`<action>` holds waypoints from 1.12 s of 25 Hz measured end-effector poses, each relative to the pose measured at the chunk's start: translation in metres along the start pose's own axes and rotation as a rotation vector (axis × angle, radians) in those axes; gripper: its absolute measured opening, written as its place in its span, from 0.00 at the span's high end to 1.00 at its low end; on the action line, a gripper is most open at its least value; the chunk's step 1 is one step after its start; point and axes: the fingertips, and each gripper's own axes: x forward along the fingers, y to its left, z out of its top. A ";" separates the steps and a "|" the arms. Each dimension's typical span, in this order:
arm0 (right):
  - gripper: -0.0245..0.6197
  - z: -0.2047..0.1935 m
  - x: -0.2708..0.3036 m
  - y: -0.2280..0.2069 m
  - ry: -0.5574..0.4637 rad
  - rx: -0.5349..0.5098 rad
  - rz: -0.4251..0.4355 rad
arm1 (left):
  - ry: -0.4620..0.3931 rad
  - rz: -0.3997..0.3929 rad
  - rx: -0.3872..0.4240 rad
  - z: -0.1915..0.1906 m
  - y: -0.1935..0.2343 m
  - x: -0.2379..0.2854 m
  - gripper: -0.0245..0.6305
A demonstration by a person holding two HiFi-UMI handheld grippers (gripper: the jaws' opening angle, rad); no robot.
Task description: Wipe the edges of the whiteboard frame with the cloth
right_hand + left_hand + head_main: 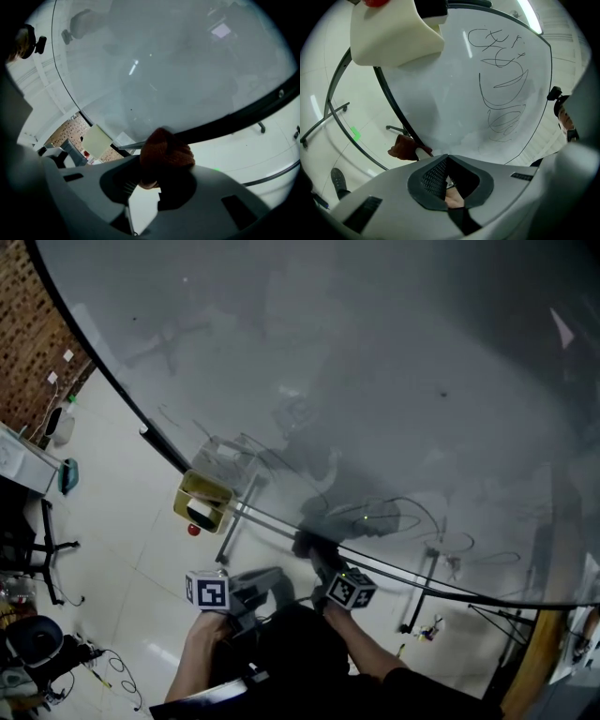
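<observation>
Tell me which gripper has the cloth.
The right gripper: its jaws clamp the reddish-brown cloth against the whiteboard's black frame. The left gripper is shut on nothing.

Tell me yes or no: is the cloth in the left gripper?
No, the reddish-brown cloth is clamped in the right gripper, right at the whiteboard's black frame.

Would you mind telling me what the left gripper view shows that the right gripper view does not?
Only the left gripper view shows the pen scribbles on the whiteboard and the left claw, its jaws together. Only the right gripper view shows the right claw shut on the cloth, plus a brick wall. Both show the cloth against the board's black frame.
</observation>
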 end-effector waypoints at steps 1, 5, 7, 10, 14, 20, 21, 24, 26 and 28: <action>0.81 0.001 0.003 0.004 -0.005 -0.004 0.004 | 0.006 -0.006 0.011 0.005 0.000 -0.003 0.97; 0.81 0.000 0.018 0.014 -0.024 -0.026 -0.016 | 0.032 -0.043 -0.011 0.013 0.010 -0.019 0.97; 0.81 -0.003 0.026 0.017 -0.031 -0.040 -0.056 | 0.056 -0.067 0.015 0.019 0.011 -0.031 0.97; 0.81 -0.007 0.042 0.023 -0.047 -0.043 -0.116 | 0.101 -0.090 0.016 0.029 0.017 -0.056 0.97; 0.81 -0.011 0.063 0.039 -0.075 -0.072 -0.193 | 0.152 -0.116 0.029 0.054 0.023 -0.099 0.97; 0.81 -0.015 0.079 0.050 -0.139 -0.056 -0.274 | 0.210 -0.174 0.044 0.077 0.022 -0.144 0.97; 0.81 -0.016 0.082 0.051 -0.146 -0.056 -0.282 | 0.222 -0.181 0.046 0.078 0.022 -0.150 0.97; 0.81 -0.017 0.094 0.056 -0.155 -0.057 -0.289 | 0.257 -0.201 0.050 0.079 0.023 -0.167 0.97; 0.81 -0.018 0.103 0.062 -0.160 -0.054 -0.285 | 0.273 -0.218 0.046 0.077 0.024 -0.176 0.97; 0.81 -0.019 0.110 0.068 -0.174 -0.042 -0.289 | 0.283 -0.229 0.030 0.076 0.026 -0.182 0.97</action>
